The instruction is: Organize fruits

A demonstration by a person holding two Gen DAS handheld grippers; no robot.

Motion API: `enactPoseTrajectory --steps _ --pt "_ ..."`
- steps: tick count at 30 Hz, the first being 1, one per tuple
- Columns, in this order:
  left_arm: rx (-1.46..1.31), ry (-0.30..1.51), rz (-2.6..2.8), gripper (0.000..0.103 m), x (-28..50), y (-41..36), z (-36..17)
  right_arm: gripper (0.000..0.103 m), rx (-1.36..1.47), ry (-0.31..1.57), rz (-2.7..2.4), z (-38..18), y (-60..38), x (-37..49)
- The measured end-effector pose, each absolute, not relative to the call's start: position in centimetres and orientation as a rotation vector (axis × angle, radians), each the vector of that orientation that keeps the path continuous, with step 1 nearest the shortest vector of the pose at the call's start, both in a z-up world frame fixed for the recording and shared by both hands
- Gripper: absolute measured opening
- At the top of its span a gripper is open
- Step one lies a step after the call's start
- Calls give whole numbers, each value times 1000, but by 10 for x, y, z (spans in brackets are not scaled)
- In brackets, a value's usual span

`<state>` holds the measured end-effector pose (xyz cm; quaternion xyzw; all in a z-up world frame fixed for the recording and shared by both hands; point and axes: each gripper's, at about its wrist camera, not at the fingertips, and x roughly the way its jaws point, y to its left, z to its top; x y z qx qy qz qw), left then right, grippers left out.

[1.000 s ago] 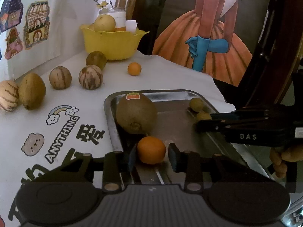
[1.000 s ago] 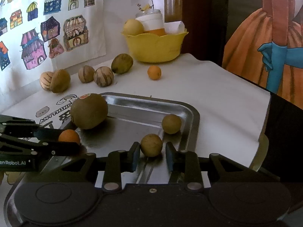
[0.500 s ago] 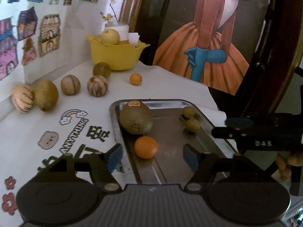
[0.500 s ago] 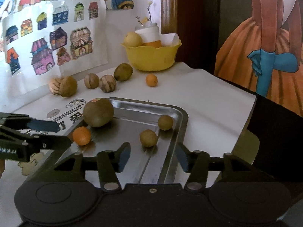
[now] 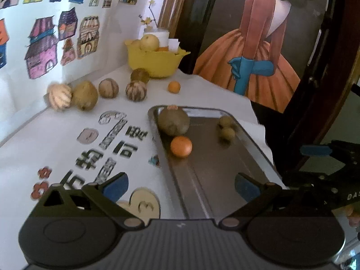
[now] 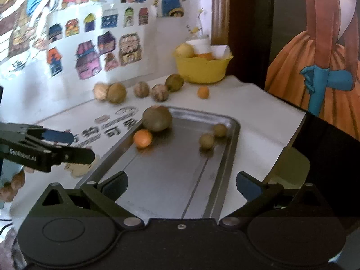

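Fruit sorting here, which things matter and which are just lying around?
Part of the job: metal tray, orange and big green fruit in it, striped melons on the table, yellow bowl.
Lying about: house drawings, dress painting.

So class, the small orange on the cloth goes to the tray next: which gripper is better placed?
Probably left: the small orange lies ahead of the open left gripper; the right gripper sits farther across the tray.

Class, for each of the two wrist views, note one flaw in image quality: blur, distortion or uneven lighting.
Left wrist view: motion blur smears the black lettering on the white tablecloth, and the fisheye bends the dark wooden door frame. Right wrist view: the two small greenish round fruits in the shiny metal tray look soft, and the corners fall into black vignette.
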<state>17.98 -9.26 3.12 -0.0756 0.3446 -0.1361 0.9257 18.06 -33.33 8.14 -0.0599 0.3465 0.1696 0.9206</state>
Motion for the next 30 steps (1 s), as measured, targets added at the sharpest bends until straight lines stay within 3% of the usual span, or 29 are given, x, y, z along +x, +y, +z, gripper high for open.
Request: enactPoseTrajectory --steps 15,30 --pt "-150 819 -186 102 130 -42 15 102 -165 866 448 54 -281 135" --pt "-137 819 -42 102 119 28 16 102 -278 844 594 59 -227 141"
